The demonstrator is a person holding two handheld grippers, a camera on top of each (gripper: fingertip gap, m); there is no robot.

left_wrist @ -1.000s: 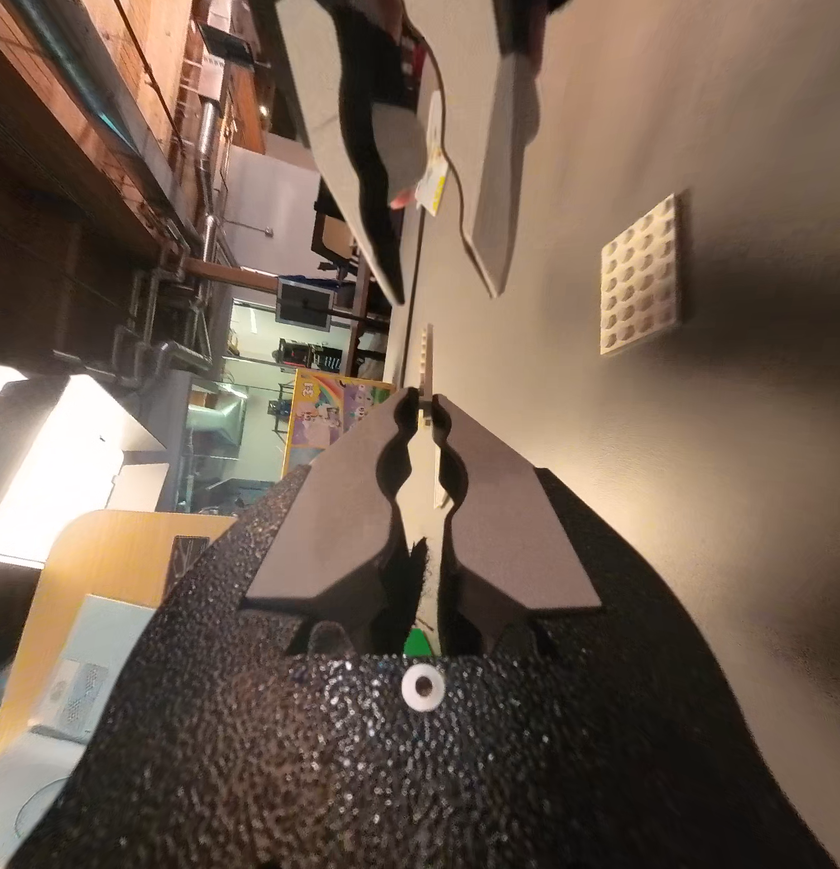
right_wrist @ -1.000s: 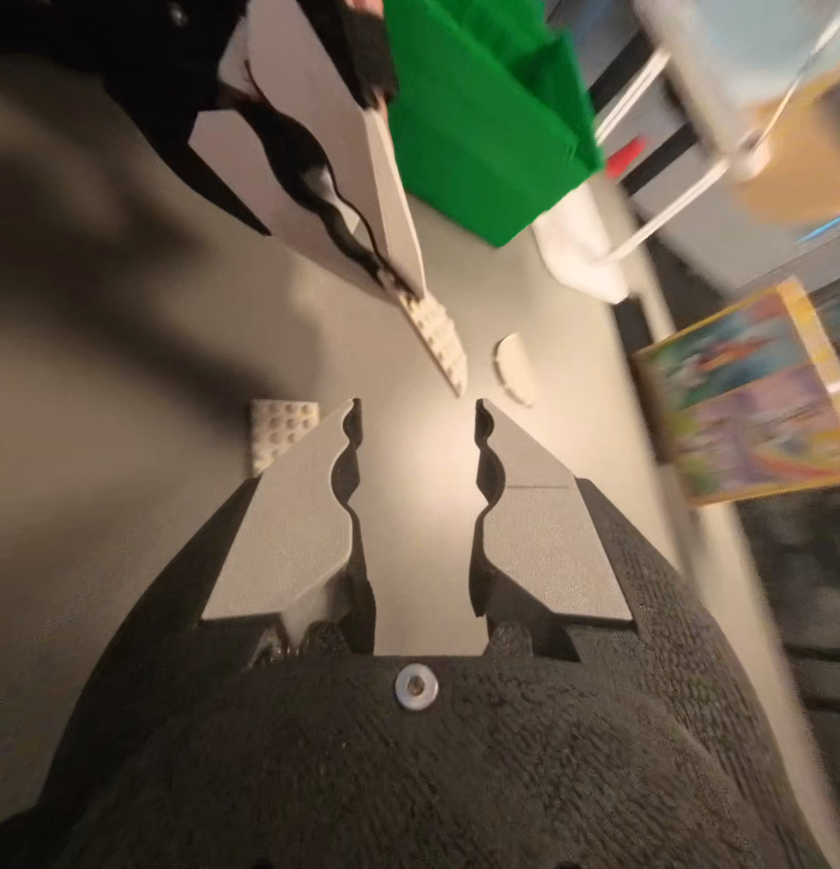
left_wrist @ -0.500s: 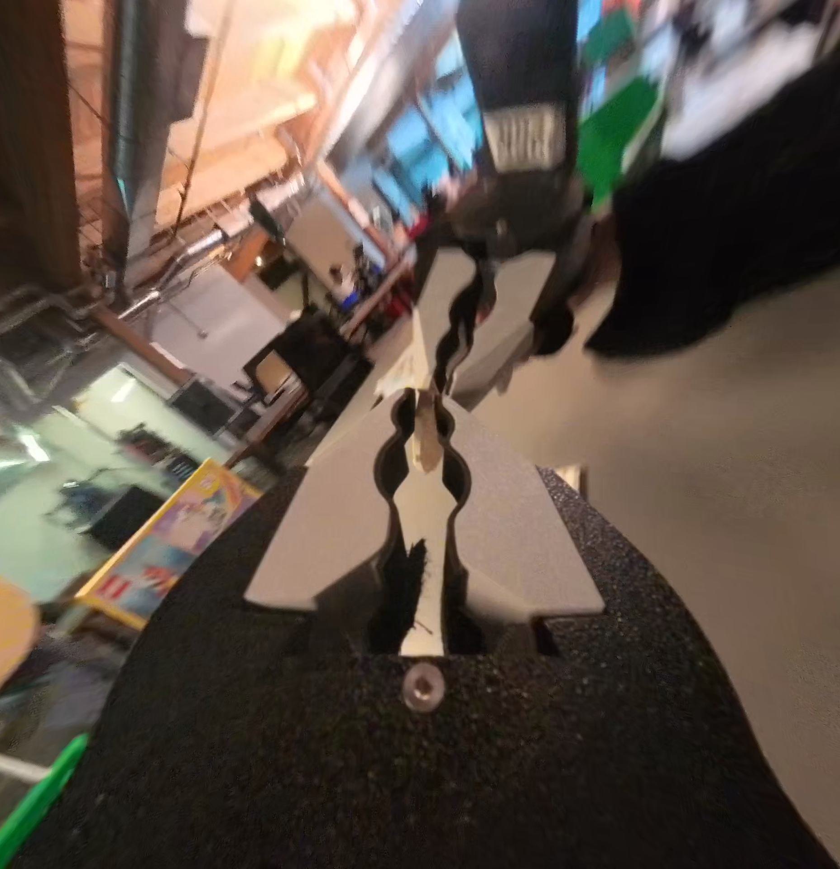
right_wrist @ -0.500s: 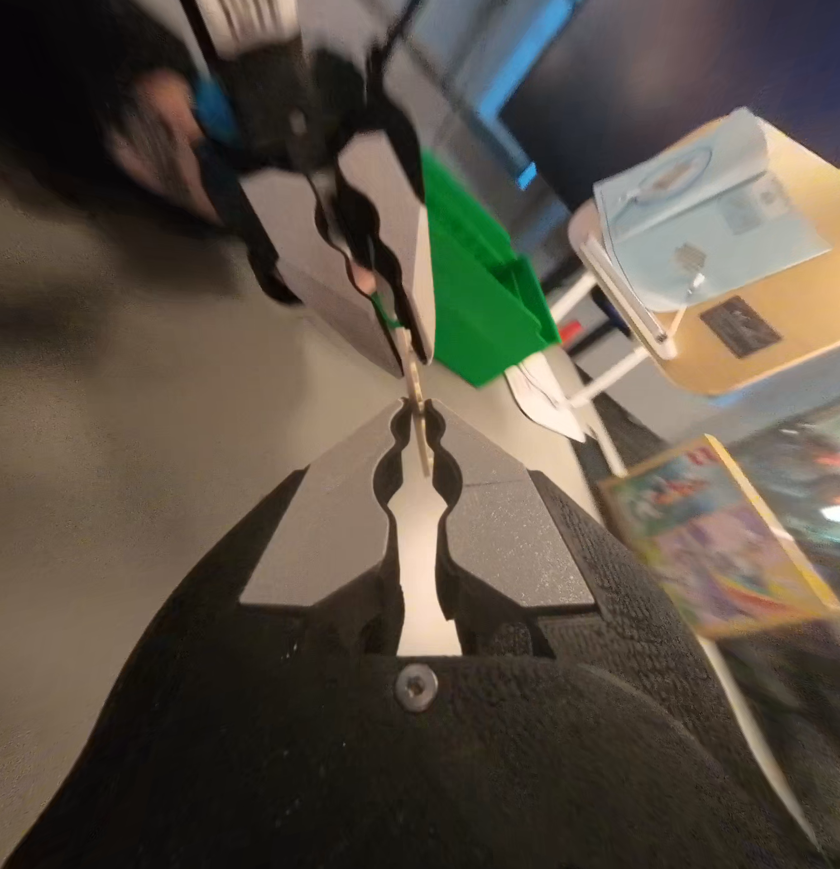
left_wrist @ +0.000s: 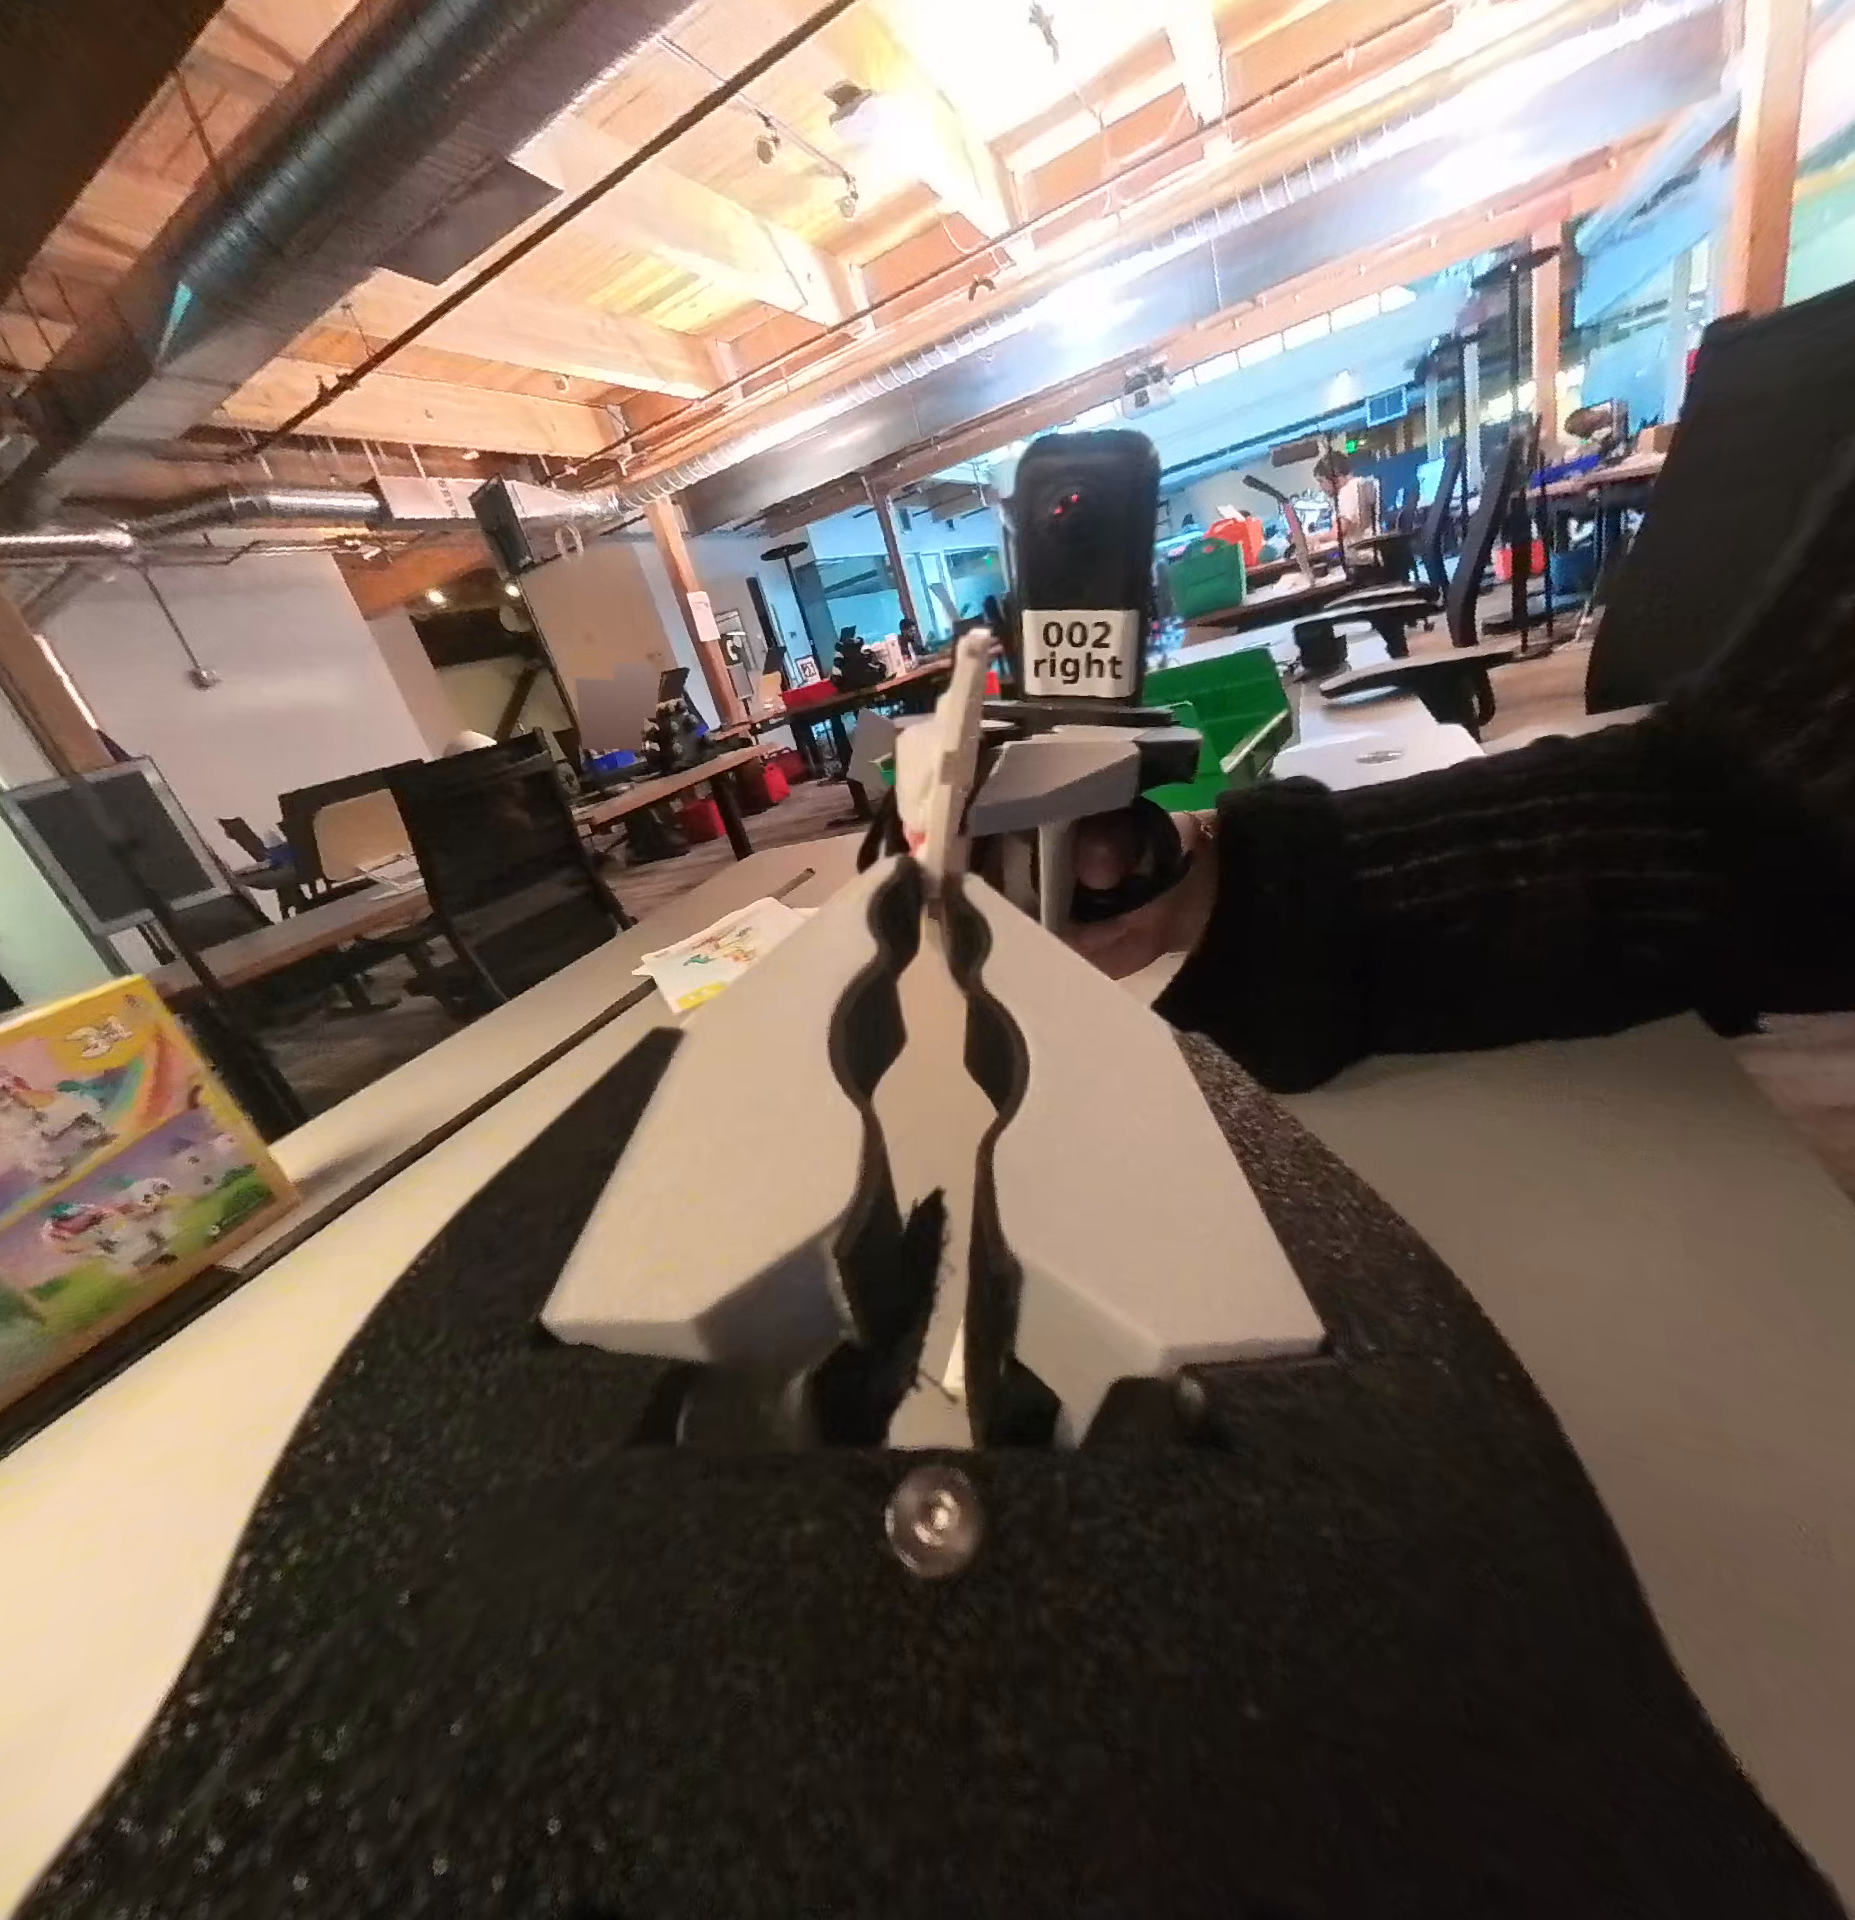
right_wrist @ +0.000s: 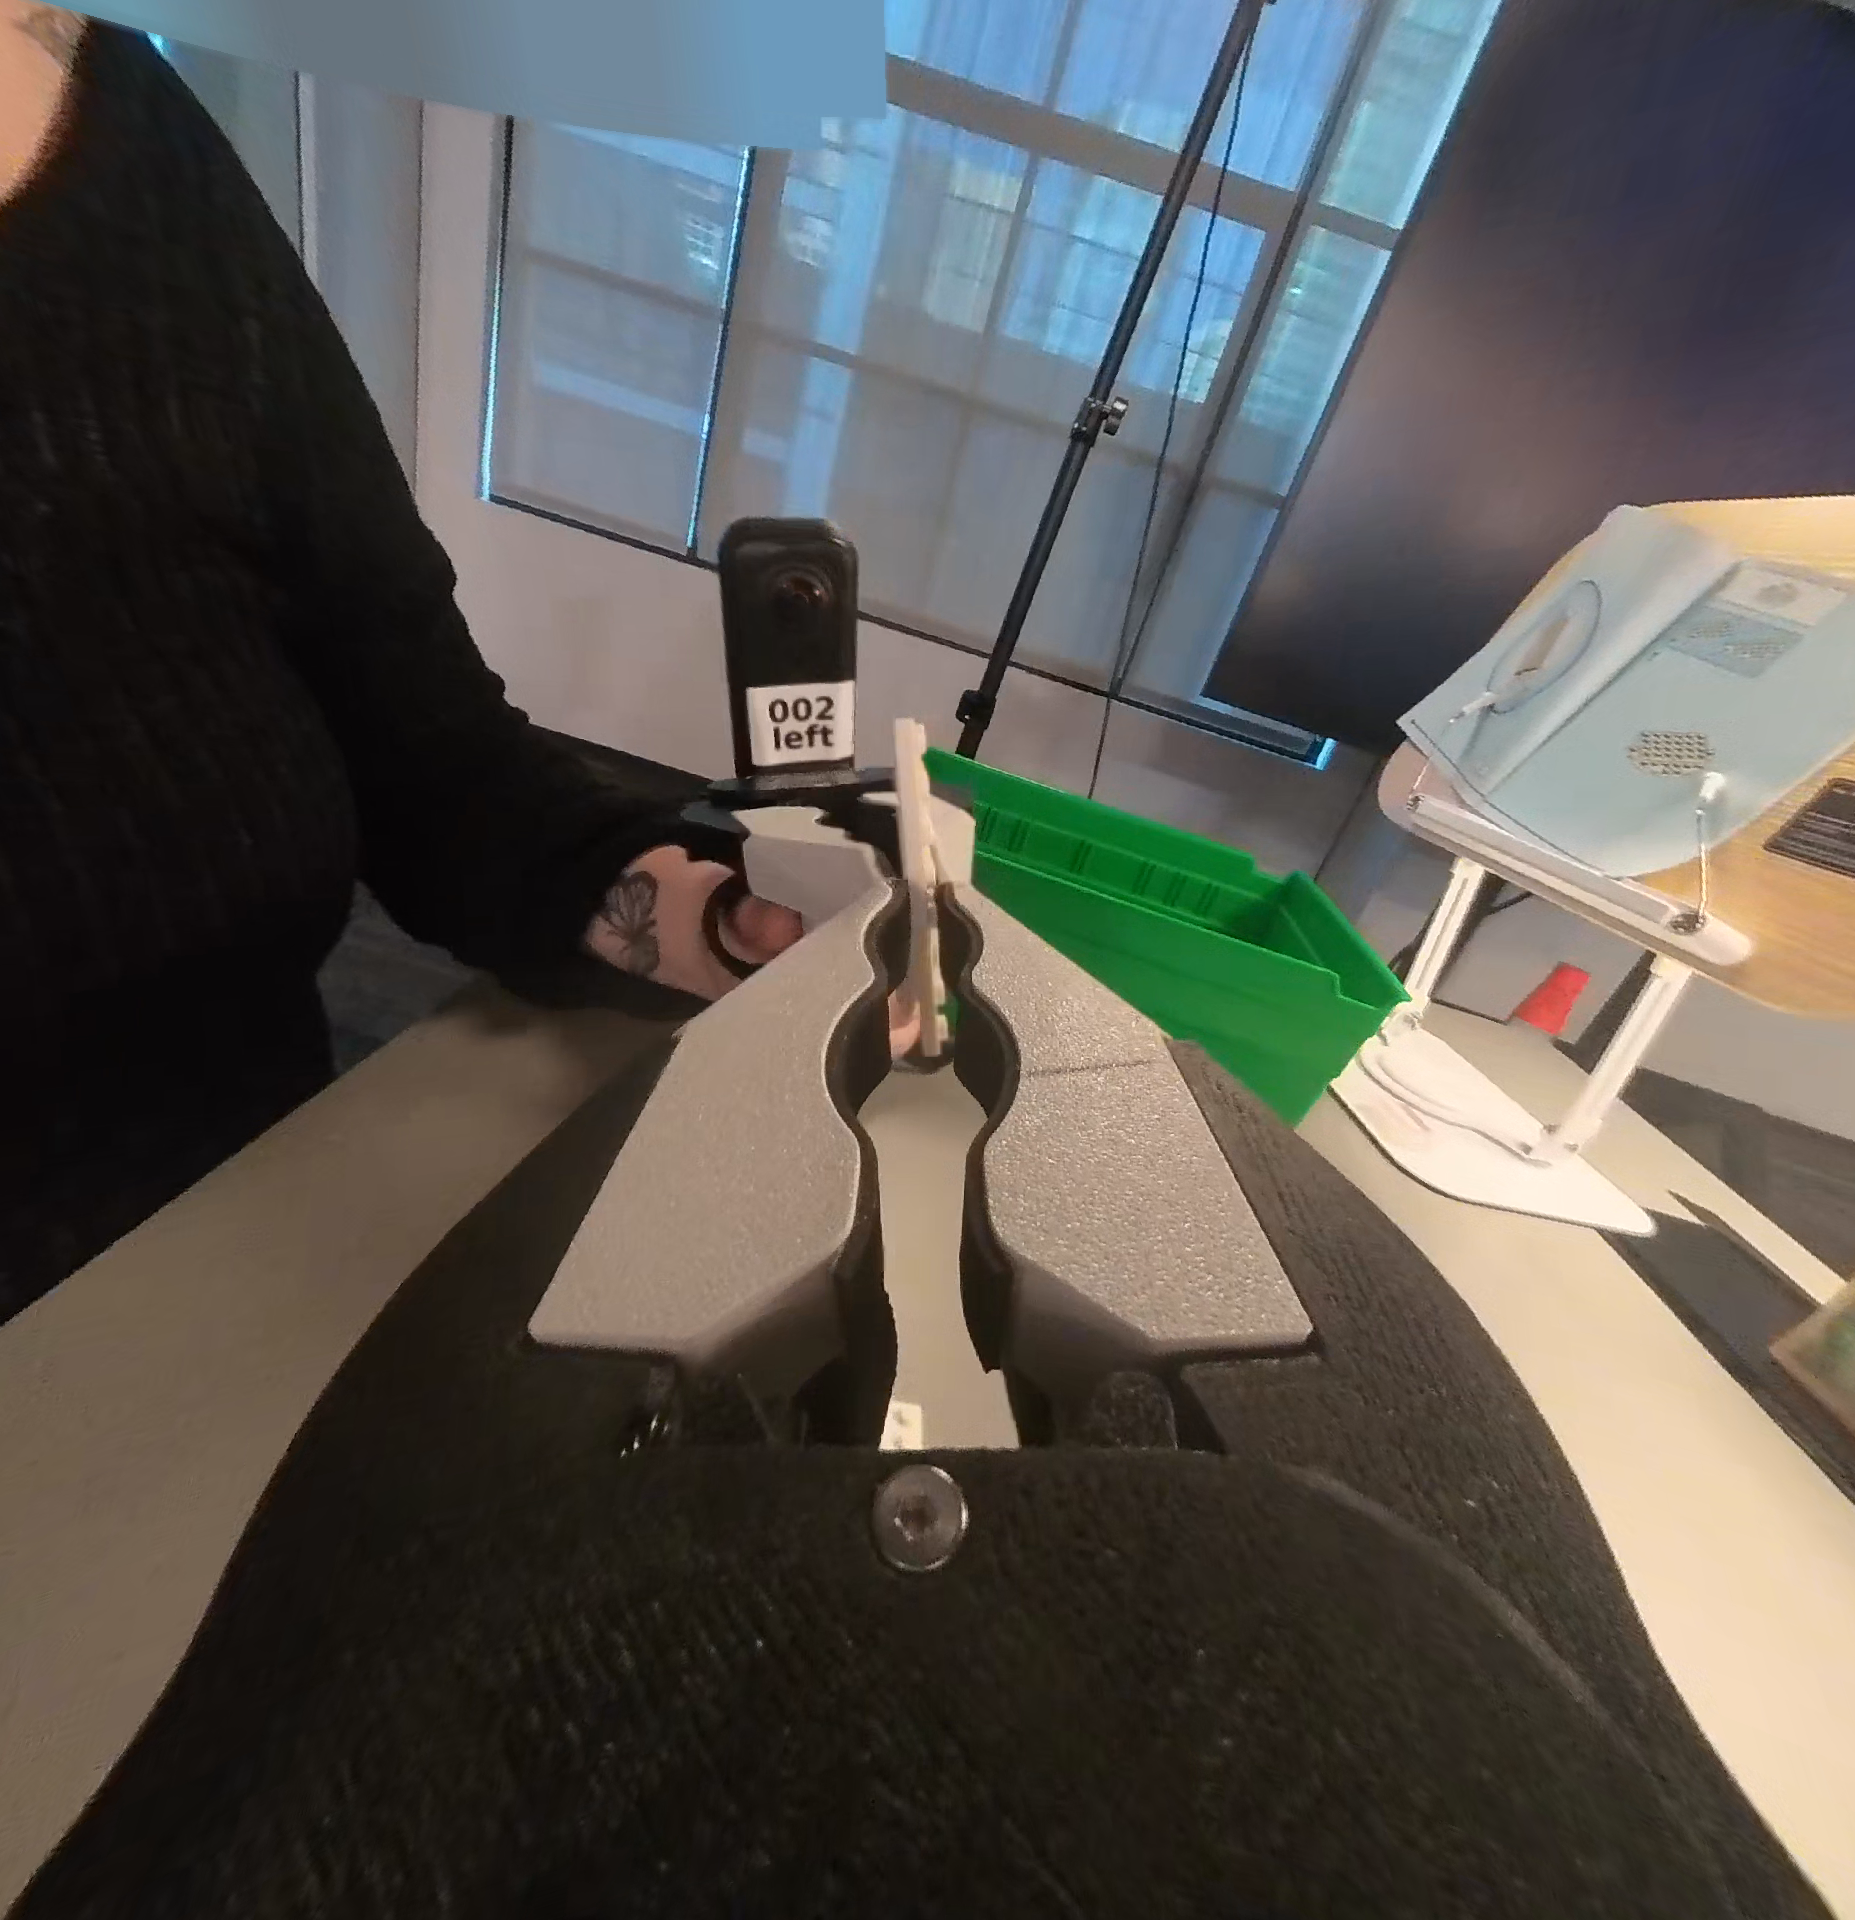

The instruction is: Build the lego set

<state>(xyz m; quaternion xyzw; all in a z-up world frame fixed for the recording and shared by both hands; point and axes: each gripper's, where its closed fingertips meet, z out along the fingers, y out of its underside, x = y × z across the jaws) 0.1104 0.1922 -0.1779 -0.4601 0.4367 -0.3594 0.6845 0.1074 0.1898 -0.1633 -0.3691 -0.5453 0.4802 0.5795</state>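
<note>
The grey table (left_wrist: 1525, 1299) fills the lower part of both views, with the lego box (left_wrist: 102, 1164) standing at the left edge of the left wrist view and a green bin (right_wrist: 1162, 935) right of centre in the right wrist view; a paper sheet, probably the instructions (left_wrist: 731, 951), lies on the table just left of centre in the left wrist view.

The two grippers meet tip to tip at the centre of each frame, lifted off the table. The left gripper (left_wrist: 938, 894) has its jaws nearly together, pinching the lower end of a thin white plate (left_wrist: 949, 769). The right gripper (right_wrist: 928, 914) is likewise narrowed to a slim gap and grips what looks like the same piece (right_wrist: 918, 831) from the opposite side. Whether it is one plate or two pressed face to face I cannot tell; the right wrist view hints at two thin layers.

The relation that matters: the plate stands on edge, its long axis running nearly vertical in both frames, rising above the fingertips and leaning slightly right at the top in the left wrist view. It lies directly between the grippers, so neither is nearer; each holds it at the tips only.

The piece is pale off-white, flat and slender, seen edge-on, so its studs cannot be made out. My guess is that it is being passed over or pressed together, which calls for keeping both grips aligned along that upright edge.
</note>
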